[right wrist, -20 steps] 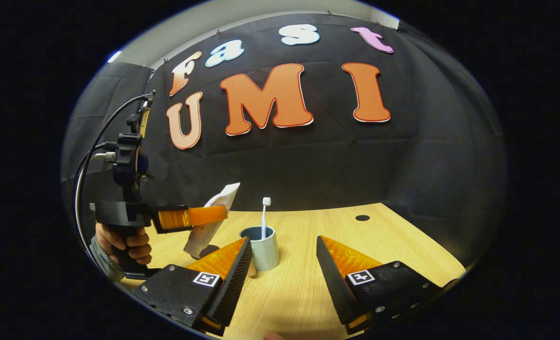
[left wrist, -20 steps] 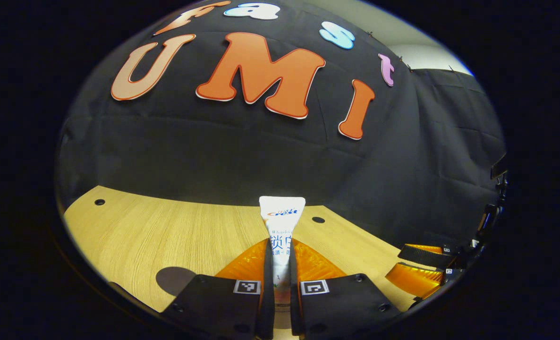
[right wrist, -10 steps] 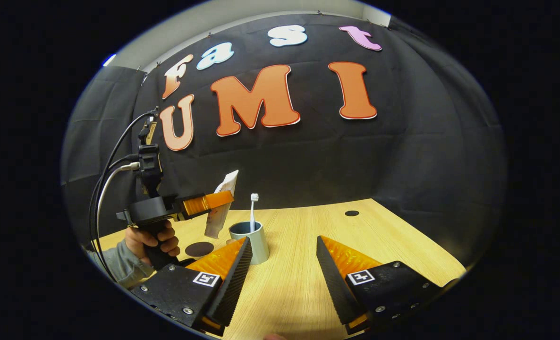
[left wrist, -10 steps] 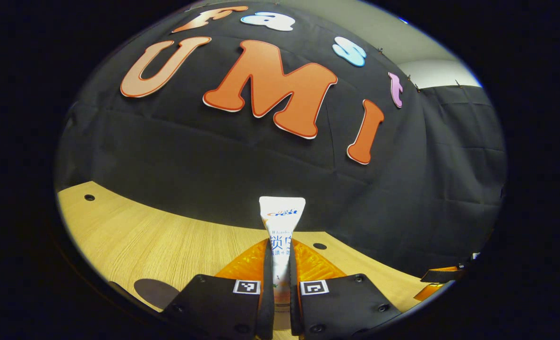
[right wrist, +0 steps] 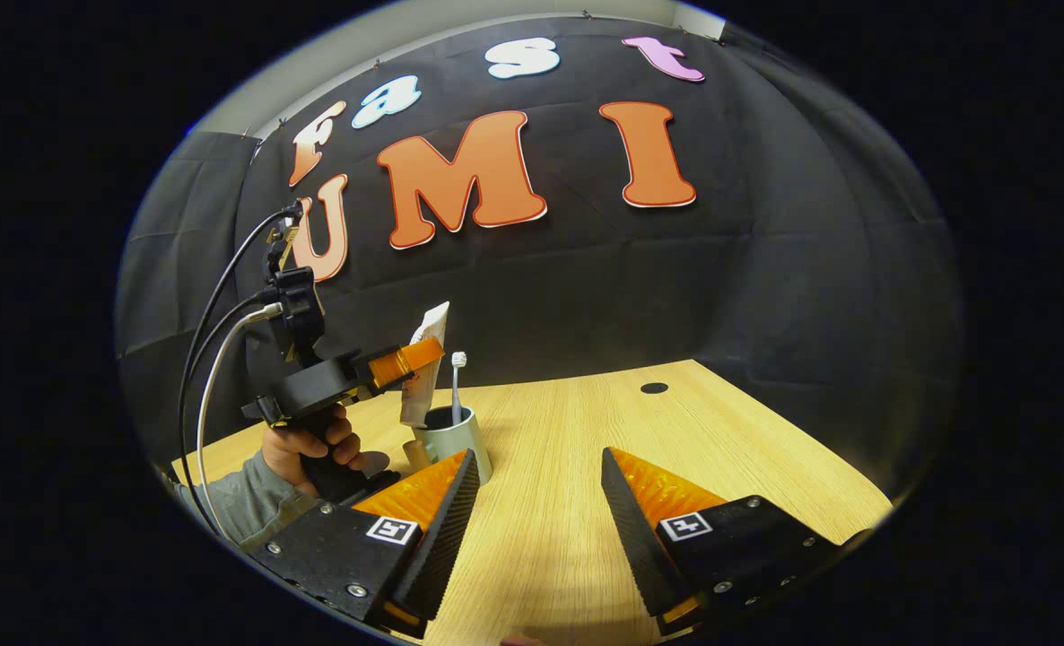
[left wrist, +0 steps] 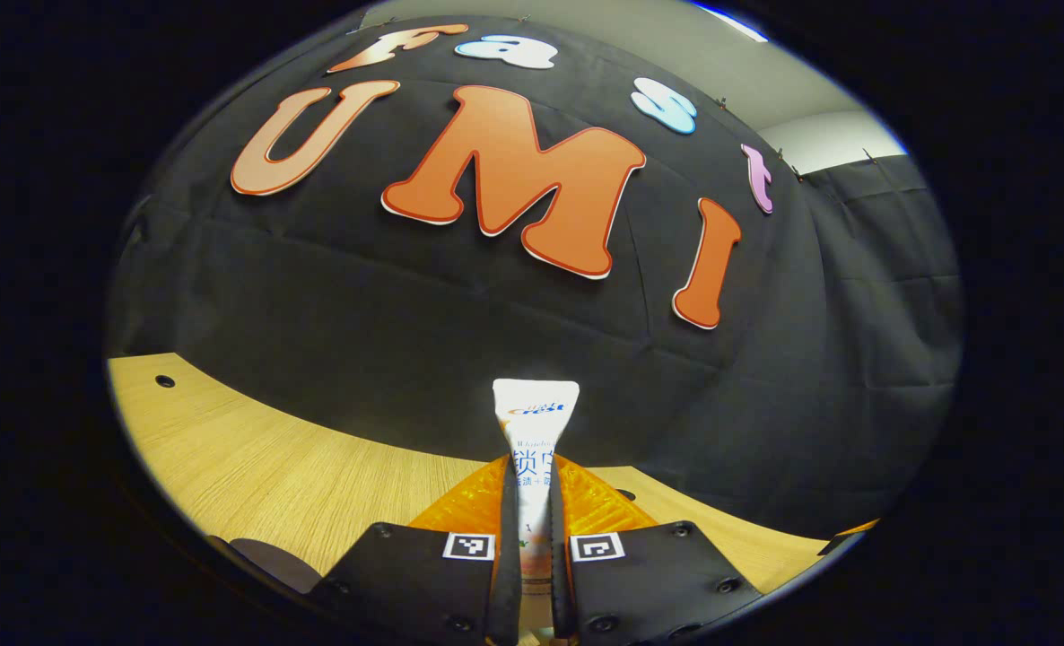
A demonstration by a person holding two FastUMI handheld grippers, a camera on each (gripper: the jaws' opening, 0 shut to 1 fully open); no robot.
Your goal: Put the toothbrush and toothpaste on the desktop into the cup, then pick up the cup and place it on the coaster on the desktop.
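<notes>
My left gripper (left wrist: 532, 502) is shut on a white toothpaste tube (left wrist: 535, 431), whose flat end sticks up between the fingers. In the right gripper view the same left gripper (right wrist: 406, 361) holds the toothpaste tube (right wrist: 424, 359) nearly upright, its lower end at the left rim of a pale cup (right wrist: 454, 440). A white toothbrush (right wrist: 457, 381) stands in that cup, bristles up. My right gripper (right wrist: 536, 502) is open with nothing between its fingers, hovering over the wooden desktop (right wrist: 577, 467) just right of the cup. A dark round coaster (left wrist: 267, 558) lies on the desktop at the lower left of the left gripper view.
A hand (right wrist: 309, 444) and grey sleeve (right wrist: 249, 511) hold the left gripper's handle, with cables (right wrist: 213, 341) rising from it. Small dark holes (right wrist: 653, 388) (left wrist: 165, 381) mark the desktop. The black cloth wall closes off the back.
The left gripper has carried the toothpaste tube right and tilted it more upright, bringing it to the cup's rim. The right gripper has drawn back to the right, still open.
</notes>
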